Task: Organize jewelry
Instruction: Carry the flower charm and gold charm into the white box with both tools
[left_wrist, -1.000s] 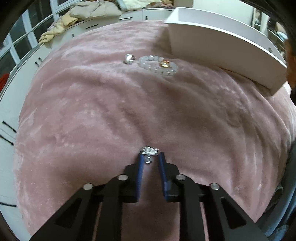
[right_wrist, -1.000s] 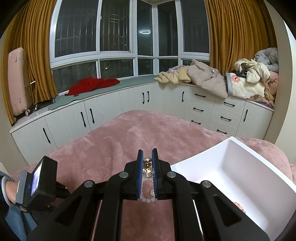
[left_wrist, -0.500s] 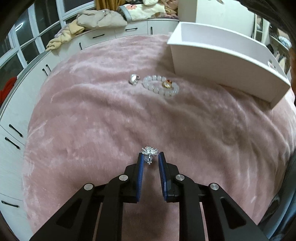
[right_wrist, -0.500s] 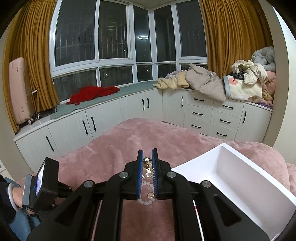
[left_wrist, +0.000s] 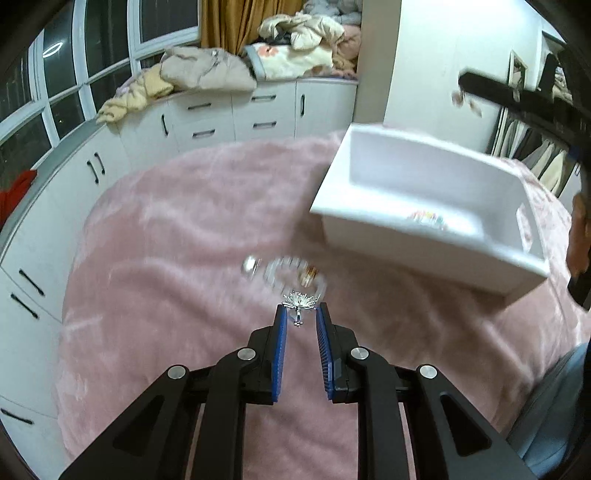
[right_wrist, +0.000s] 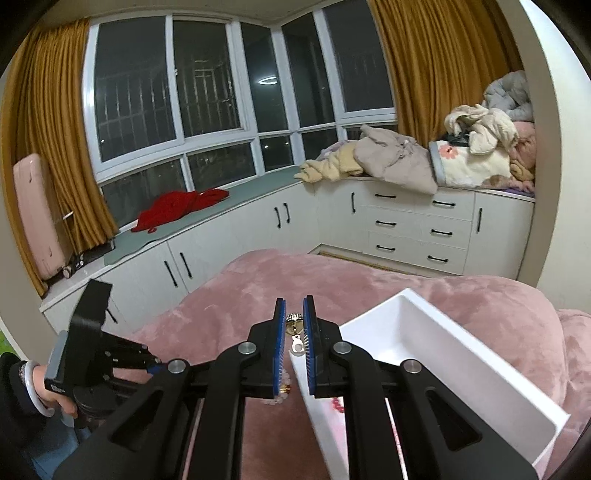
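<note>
In the left wrist view we see the left gripper (left_wrist: 300, 314) at lower centre, its blue pads nipped onto a small silver brooch (left_wrist: 298, 302) whose spiky head sits right at the fingertips, above the pink blanket (left_wrist: 177, 236); just beyond it, blurred, a ring of pale beads (left_wrist: 293, 275) lies on the blanket with a small gold piece (left_wrist: 309, 274) on its right side and a little silver piece (left_wrist: 249, 264) just to its left; the white tray (left_wrist: 424, 236) fills the right middle of the frame, tilted in the view, with some small coloured bits on its floor that we cannot make out.

In the right wrist view the right gripper (right_wrist: 294, 320) stands at lower centre, pads pressed close together on a small gold and silver pendant (right_wrist: 295, 328) that hangs between them; the near corner of the white tray (right_wrist: 424, 354) sits just right of the fingers, and something red shows inside it low in the frame; at lower left a hand (right_wrist: 44, 387) with a pale bangle on the wrist grips the other tool's handle.
</note>
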